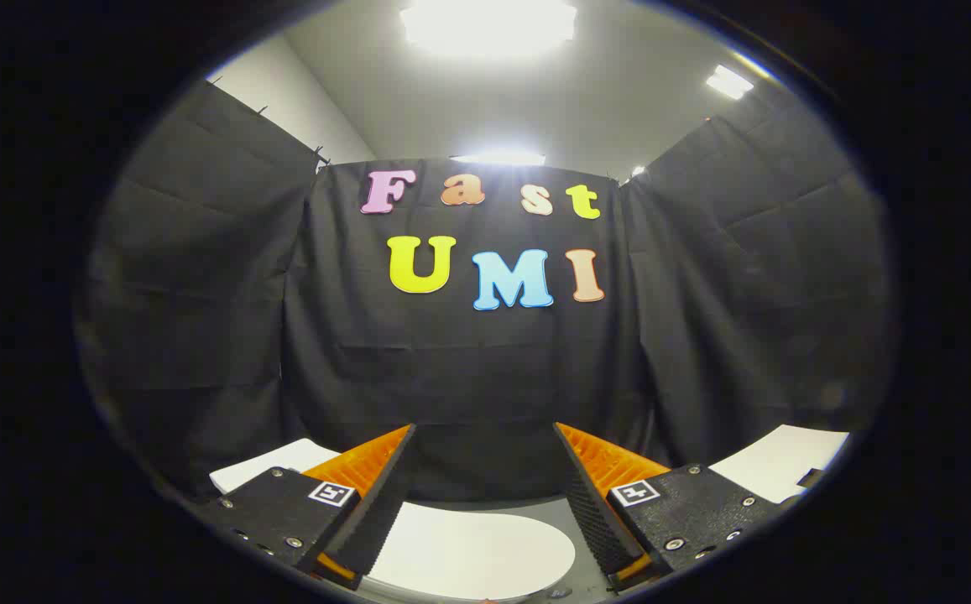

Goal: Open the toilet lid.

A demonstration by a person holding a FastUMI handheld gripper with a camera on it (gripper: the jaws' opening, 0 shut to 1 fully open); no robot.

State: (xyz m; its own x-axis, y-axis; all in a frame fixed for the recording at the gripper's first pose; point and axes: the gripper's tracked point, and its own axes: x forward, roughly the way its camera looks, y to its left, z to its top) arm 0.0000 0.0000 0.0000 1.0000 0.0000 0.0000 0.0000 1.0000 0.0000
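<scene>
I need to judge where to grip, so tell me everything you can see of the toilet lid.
The toilet lid is a smooth, white, oval panel, plastic by its look, with a rounded edge. It lies flat and closed, below and between the fingers of the open gripper, which hangs above it without touching. Its near part is hidden under the gripper; its hinge cannot be seen.

Toilet lid [472, 554] lies below, between parted jaws.

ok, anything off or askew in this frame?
Nothing stands out. Toilet lid lies flat and closed below the open gripper, whose fingers hold nothing. Cloth wall hangs tidy; no spill or damage in sight.
</scene>
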